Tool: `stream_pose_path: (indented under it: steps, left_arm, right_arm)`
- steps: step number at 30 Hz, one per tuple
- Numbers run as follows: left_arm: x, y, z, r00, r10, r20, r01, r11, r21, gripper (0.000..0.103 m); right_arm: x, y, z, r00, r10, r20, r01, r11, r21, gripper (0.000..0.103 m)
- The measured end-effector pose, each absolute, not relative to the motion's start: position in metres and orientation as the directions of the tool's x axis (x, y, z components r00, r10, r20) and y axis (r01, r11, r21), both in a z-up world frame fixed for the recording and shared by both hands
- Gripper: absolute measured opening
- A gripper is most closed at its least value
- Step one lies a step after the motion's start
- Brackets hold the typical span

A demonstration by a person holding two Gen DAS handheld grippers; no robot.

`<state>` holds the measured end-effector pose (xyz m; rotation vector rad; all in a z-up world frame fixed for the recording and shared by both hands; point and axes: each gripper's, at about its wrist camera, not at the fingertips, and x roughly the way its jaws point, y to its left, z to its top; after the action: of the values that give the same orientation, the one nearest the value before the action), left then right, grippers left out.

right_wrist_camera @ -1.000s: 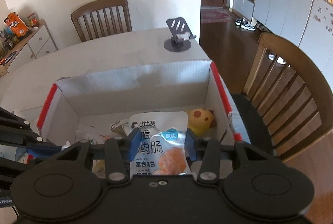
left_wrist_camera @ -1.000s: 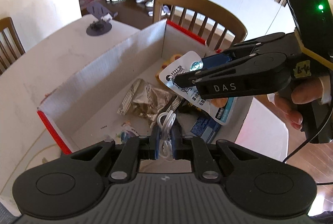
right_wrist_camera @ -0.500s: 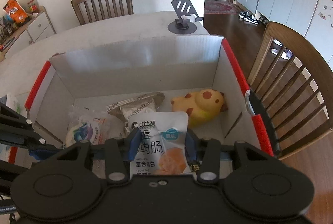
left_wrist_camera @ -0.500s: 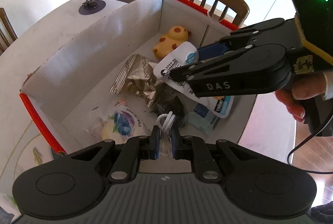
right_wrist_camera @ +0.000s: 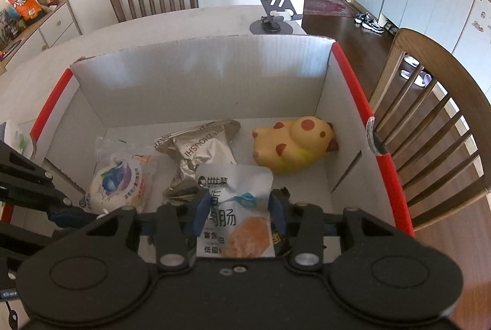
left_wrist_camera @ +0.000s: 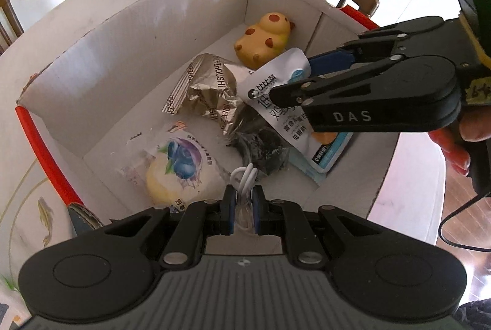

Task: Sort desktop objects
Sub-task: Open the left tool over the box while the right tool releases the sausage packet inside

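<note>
white pouch (right_wrist_camera: 237, 207) hangs clamped in the right gripper (right_wrist_camera: 239, 215), long axis down toward the box (left_wrist_camera: 172, 32) floor just below; left gripper (left_wrist_camera: 244, 207), beside it, is clenched on a cable (left_wrist_camera: 245, 176).

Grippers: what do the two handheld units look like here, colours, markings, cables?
Both are matte black with round pivot discs and blue finger pads. The right gripper carries white "DAS" lettering, a yellowish handwritten tag, and a thin black cable trailing below its handle. The left gripper has a grey ribbed body.
</note>
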<state>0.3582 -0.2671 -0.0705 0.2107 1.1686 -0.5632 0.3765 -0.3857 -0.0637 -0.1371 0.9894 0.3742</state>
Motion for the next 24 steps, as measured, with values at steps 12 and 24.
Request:
stream_pose_path:
  steps: [12,24]
  left_arm:
    - [0.358,-0.265,-0.067,0.281,-0.314,-0.907,0.515,0.847,-0.134,0.01]
    - [0.347,-0.258,-0.052,0.306,-0.351,-0.885,0.513,0.844,-0.156,0.037]
  right_arm:
    - [0.375,-0.396,-0.051,0.498,0.278,-0.822,-0.357,0.929,0.098,0.054]
    - [0.363,-0.405,-0.028,0.512,0.318,-0.798,-0.356,0.924,0.14,0.066]
